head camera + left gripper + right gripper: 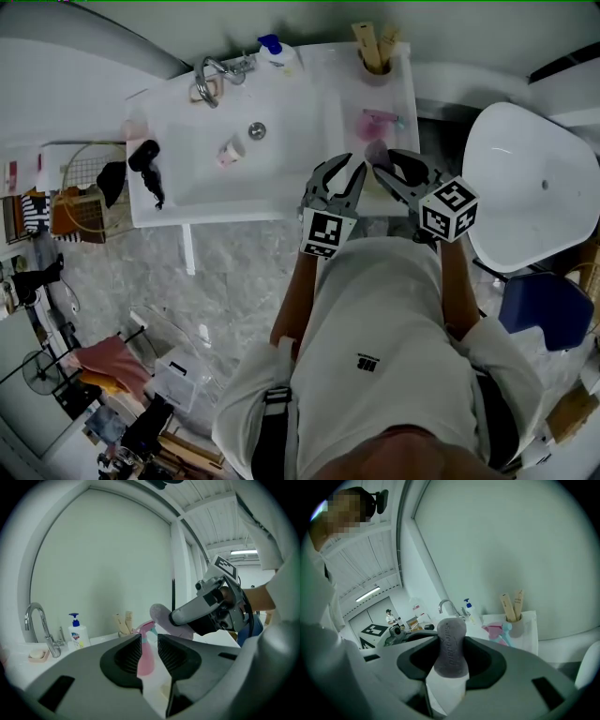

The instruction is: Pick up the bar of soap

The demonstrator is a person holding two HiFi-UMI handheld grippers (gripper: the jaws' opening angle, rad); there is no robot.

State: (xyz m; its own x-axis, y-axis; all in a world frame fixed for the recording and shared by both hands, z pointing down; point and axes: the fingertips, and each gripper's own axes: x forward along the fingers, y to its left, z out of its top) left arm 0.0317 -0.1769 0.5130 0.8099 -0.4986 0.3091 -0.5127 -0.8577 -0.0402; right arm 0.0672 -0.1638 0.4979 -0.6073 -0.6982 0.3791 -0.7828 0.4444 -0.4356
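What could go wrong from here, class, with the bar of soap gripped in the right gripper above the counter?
1. The bar of soap sticks out well past the pads of the right gripper, so it may slip and drop onto the counter.
2. The left gripper, open and empty, sits close beside it and could knock the bar.
3. The pink spray bottle lies just ahead; a forward swing might hit it.

A bathroom: at 12 o'clock a white ceramic washbasin [291,141] carries a curved chrome tap [208,75] and a white pump bottle with a blue cap [274,52]. A white oval toilet bowl [534,187] sits at 3 o'clock, and a black hair dryer [147,164] lies at 10 o'clock.
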